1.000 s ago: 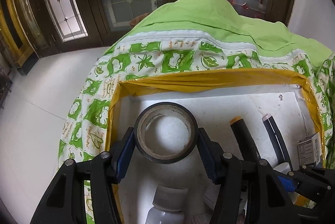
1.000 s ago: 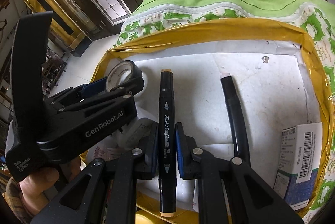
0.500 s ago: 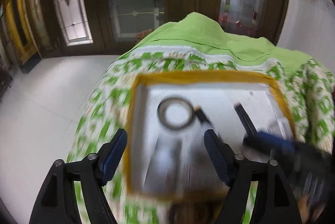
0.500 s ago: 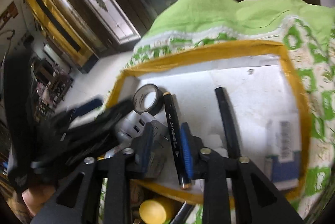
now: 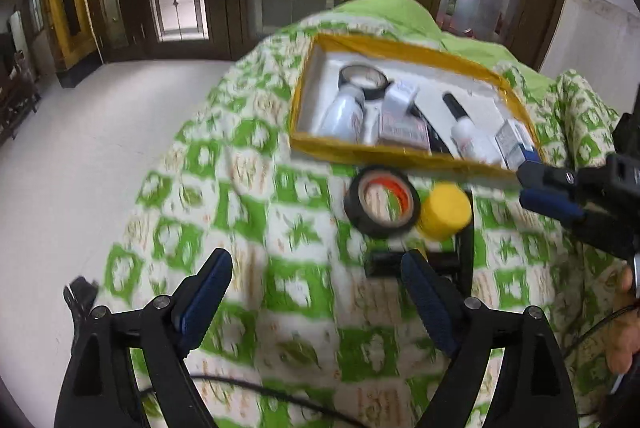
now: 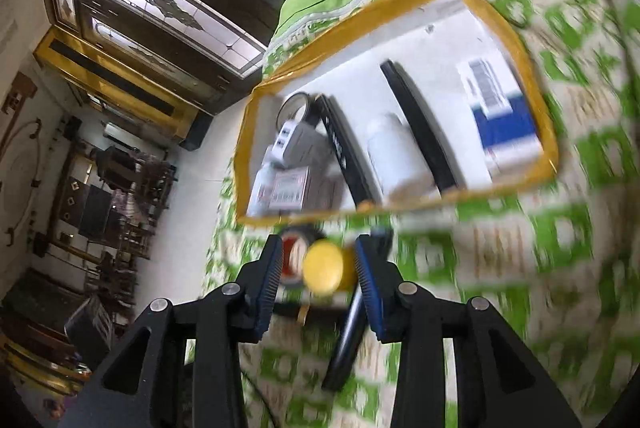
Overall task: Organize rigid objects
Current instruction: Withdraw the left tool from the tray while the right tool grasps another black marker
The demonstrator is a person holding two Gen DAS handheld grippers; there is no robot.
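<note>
Mostly sorted: tape roll point(image 5: 362, 80), bottle point(image 5: 342, 111), markers point(image 6: 418, 125) lay in tray point(image 5: 400, 45); red-cored tape point(image 5: 382, 201), yellow cap point(image 5: 443, 209) remained outside. Left tongs point(image 5: 316, 304) apart, empty; right tongs point(image 6: 318, 270) apart around cap

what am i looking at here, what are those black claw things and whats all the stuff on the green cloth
Each picture comes from a camera on a hand-held gripper that a person carries, looking along its two blue-padded fingers. The left hand-held gripper is open and empty. The right hand-held gripper is open too, with a yellow round cap showing between its fingers. On the green patterned cloth sit a black roll of tape, that cap, and a yellow-edged white tray holding another tape roll, markers, a bottle and boxes.
</note>
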